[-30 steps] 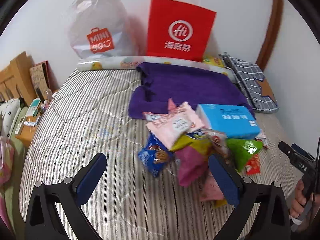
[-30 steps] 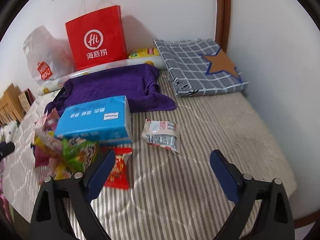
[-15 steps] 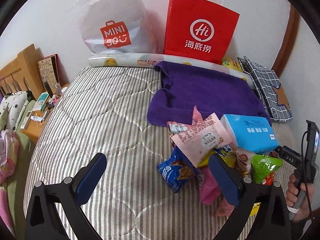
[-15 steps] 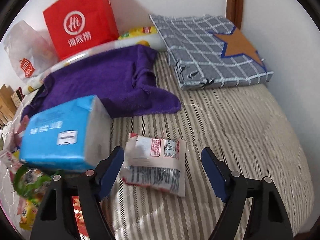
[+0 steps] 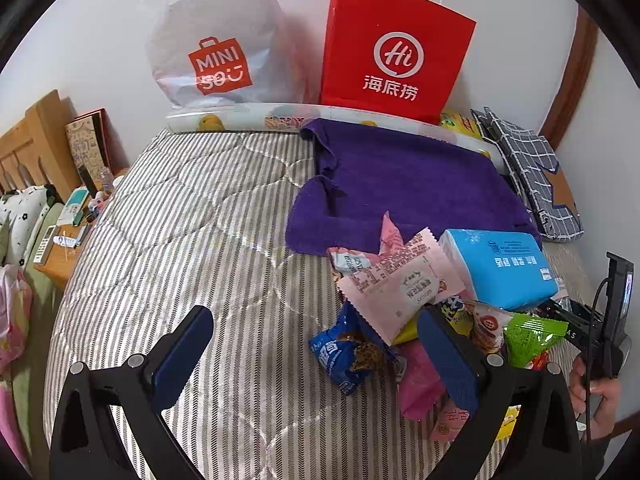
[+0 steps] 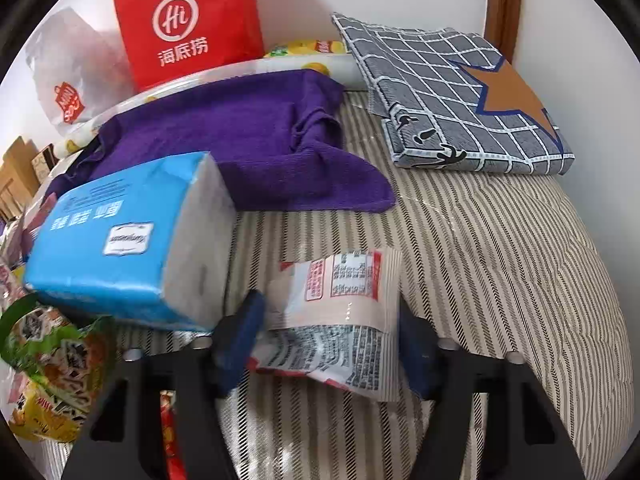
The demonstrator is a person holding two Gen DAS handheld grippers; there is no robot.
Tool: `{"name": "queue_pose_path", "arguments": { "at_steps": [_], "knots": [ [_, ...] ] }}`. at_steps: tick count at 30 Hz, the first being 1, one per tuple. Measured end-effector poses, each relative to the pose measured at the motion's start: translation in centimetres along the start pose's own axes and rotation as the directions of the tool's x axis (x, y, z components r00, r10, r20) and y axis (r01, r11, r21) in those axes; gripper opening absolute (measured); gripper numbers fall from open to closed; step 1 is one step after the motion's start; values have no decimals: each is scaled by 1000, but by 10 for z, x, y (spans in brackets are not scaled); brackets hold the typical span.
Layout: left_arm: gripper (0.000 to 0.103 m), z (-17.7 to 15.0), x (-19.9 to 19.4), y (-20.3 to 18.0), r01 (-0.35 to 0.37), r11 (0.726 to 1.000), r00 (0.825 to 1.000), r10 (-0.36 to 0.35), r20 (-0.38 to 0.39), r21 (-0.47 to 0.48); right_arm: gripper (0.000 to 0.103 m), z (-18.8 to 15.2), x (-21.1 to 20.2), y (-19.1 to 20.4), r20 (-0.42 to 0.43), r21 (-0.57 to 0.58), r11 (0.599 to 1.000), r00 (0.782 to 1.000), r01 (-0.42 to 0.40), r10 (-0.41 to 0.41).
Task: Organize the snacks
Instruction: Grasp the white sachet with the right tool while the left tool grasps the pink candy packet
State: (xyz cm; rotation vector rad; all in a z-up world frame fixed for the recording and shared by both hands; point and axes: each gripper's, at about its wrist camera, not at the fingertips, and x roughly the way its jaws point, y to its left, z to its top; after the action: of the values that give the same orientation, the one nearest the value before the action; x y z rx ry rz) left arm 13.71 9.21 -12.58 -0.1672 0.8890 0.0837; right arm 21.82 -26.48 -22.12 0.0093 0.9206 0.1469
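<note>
The red packet [image 6: 168, 436] lies mostly hidden behind the right gripper's [image 6: 328, 344] arm.

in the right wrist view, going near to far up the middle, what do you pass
white and red snack packet between the fingers, then striped bedcover, then purple towel, then rolled printed sheet, then red paper bag against the wall

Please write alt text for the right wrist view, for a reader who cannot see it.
The right claw is closing on a white and red snack packet lying on a striped mattress. A blue tissue pack sits to its left, and a purple towel, a red paper bag and a grey checked cushion lie behind.
</note>
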Motion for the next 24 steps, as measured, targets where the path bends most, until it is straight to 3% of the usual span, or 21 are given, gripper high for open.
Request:
{"name": "queue_pose_path", "arguments": {
  "at_steps": [2, 12, 18, 21, 24],
  "knots": [
    [102, 1, 1, -3, 19, 1000, 1000, -19, 0, 8, 40, -1, -5, -1, 17, 9, 1000, 1000, -2, 1],
    [102, 13, 26, -31, 81, 991, 996, -78, -34, 104, 24, -8, -30, -9, 17, 68, 994, 997, -81, 80],
    [102, 15, 40, -41, 93, 984, 995, -86, -51, 154, 24, -17, -36, -8, 1, 79, 994, 997, -80, 80],
    [102, 16, 46, -42, 98, 981, 994, -90, -59, 166, 29, -20, -33, -7, -16, 84, 993, 996, -82, 83],
    [92, 16, 51, -43, 113, 978, 992, -102, -71, 174, 34, -22, -26, -7, -40, 101, 991, 995, -92, 96]
  ]
}}
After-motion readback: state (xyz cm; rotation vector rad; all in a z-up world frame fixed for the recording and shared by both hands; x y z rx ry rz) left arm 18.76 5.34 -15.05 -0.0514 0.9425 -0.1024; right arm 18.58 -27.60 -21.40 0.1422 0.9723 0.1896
